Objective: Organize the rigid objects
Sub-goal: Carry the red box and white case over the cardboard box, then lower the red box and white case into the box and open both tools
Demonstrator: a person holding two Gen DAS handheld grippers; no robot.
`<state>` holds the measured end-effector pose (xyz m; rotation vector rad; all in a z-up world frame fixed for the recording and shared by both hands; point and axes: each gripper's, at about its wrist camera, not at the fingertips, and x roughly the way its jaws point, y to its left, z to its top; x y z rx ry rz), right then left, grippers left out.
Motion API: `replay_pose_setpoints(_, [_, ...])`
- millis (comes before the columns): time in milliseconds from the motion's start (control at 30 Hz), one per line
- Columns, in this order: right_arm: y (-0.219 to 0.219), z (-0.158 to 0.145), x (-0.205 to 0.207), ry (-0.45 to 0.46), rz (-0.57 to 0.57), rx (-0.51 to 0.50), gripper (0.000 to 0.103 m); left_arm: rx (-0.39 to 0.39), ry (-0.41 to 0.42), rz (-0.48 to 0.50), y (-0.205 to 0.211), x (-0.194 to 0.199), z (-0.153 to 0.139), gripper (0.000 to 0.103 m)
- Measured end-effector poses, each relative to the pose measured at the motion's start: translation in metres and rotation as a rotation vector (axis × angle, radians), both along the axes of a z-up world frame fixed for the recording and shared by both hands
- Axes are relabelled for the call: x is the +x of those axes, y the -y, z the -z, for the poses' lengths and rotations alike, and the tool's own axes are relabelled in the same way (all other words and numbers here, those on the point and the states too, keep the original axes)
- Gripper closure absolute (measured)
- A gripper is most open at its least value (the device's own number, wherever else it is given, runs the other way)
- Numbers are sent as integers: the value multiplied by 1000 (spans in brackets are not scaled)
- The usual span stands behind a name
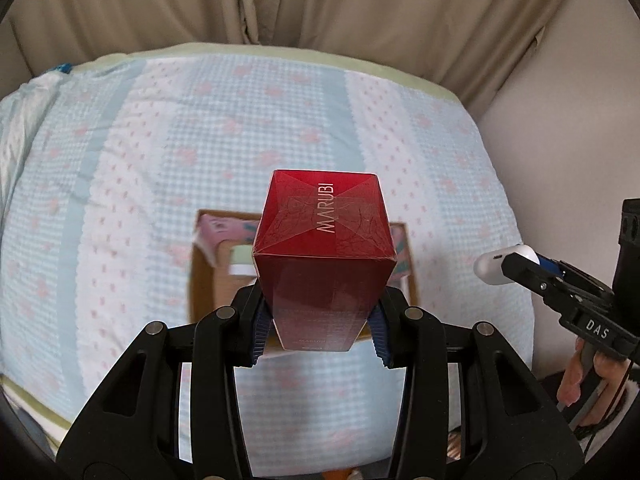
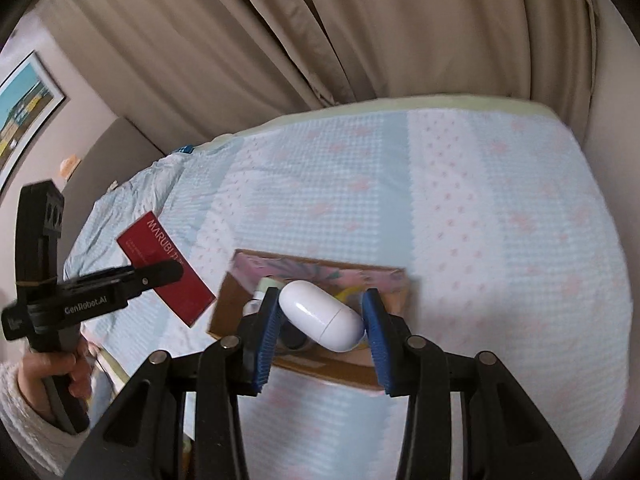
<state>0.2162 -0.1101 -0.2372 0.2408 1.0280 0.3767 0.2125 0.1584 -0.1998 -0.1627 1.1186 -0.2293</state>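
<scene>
My left gripper (image 1: 318,330) is shut on a tall red MARUBI box (image 1: 325,240) and holds it in the air above an open cardboard box (image 1: 202,276) on the bed. The red box (image 2: 164,268) and the left gripper (image 2: 160,274) also show at the left of the right wrist view. My right gripper (image 2: 322,320) is shut on a white capsule-shaped case (image 2: 320,314), held over the cardboard box (image 2: 226,300). The case (image 1: 494,266) and right gripper (image 1: 520,268) show at the right of the left wrist view. The cardboard box holds several small items, mostly hidden.
The bed has a light blue and white cover with pink flowers (image 1: 240,120). Beige curtains (image 2: 320,32) hang behind it. A wall (image 1: 560,120) is to the right. A framed picture (image 2: 24,108) hangs at the left.
</scene>
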Motion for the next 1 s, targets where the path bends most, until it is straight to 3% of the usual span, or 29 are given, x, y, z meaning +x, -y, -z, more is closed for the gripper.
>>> replay_pose_setpoints(167, [-44, 28, -1, -62, 74, 22, 65, 2, -41, 55, -48, 6, 35, 65])
replay_pose_setpoints(400, [-86, 73, -1, -138, 163, 42, 65, 0, -109, 109, -78, 23, 95, 65])
replay_pose_setpoints(800, [-100, 165, 17, -270, 214, 30, 65, 47, -235, 163, -69, 55, 171, 65])
replay_pose_setpoints(900, [-98, 181, 19, -300, 226, 40, 73, 54, -264, 178, -67, 58, 184, 65])
replay_pose_setpoints(1000, [-100, 190, 21, -321, 221, 32, 74, 68, -281, 199, -64, 60, 193, 65])
